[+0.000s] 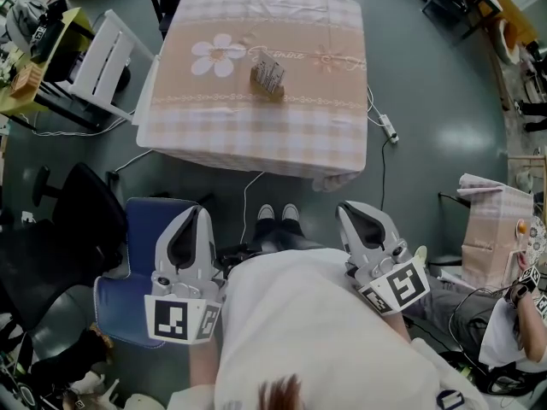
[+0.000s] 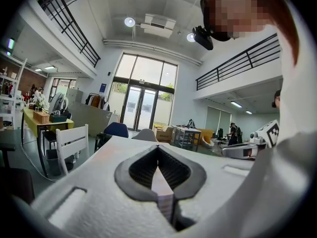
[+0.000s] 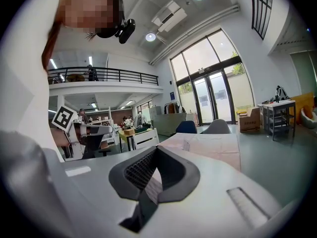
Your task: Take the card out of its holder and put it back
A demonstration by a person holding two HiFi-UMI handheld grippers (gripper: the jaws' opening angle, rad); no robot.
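Observation:
The card holder point(image 1: 267, 77) with a card standing in it sits near the middle of a table with a pink checked, flower-printed cloth point(image 1: 256, 135), at the top of the head view. Both grippers are held close to my body, well short of that table. My left gripper point(image 1: 195, 212) has its jaws together with nothing between them, as the left gripper view point(image 2: 158, 148) confirms. My right gripper point(image 1: 349, 208) is shut and empty too point(image 3: 157, 149). In the right gripper view the table point(image 3: 218, 150) lies ahead, and the holder point(image 3: 185, 144) is a small shape on it.
A white slatted chair point(image 1: 102, 62) stands left of the table. A blue chair point(image 1: 141, 263) and a black office chair point(image 1: 77, 220) are by my left side. A power strip and cable point(image 1: 386, 128) lie on the floor. Another covered stand point(image 1: 496, 220) and a person point(image 1: 513, 331) are at right.

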